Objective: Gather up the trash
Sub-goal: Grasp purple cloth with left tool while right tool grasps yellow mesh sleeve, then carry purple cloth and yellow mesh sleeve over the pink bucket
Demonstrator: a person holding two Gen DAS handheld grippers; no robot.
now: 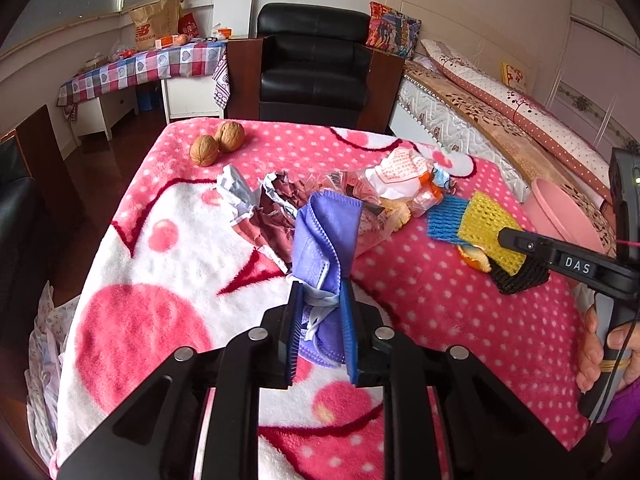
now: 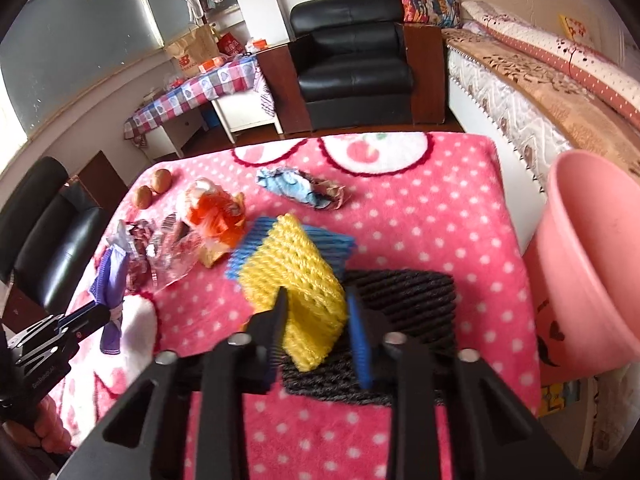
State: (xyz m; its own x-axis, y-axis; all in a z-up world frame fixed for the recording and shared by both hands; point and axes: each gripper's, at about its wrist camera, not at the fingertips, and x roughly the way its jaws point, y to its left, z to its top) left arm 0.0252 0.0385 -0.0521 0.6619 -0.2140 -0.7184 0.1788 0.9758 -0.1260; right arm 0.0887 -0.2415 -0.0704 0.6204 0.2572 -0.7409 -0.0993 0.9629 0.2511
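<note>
A purple face mask point(image 1: 320, 232) stands up crumpled between the pads of my left gripper point(image 1: 321, 286), which is shut on it just above the pink dotted blanket point(image 1: 440, 300). My right gripper point(image 2: 317, 294) is shut on a yellow foam net point(image 2: 296, 276), tilted up on one edge. Under that net lie a blue foam net point(image 2: 324, 240) and a black foam net point(image 2: 408, 292). A piece of orange peel point(image 1: 474, 258) shows beside them. Crumpled wrappers point(image 1: 272, 216) and clear plastic packets point(image 1: 400, 176) lie mid-blanket.
Two walnuts point(image 1: 218, 142) sit near the blanket's far left corner. A pink bin point(image 2: 592, 264) stands off the right edge, beside a bed point(image 2: 540, 92). A black armchair point(image 1: 316, 64) is beyond the far edge. A person's hand point(image 1: 596, 344) holds the right gripper's handle.
</note>
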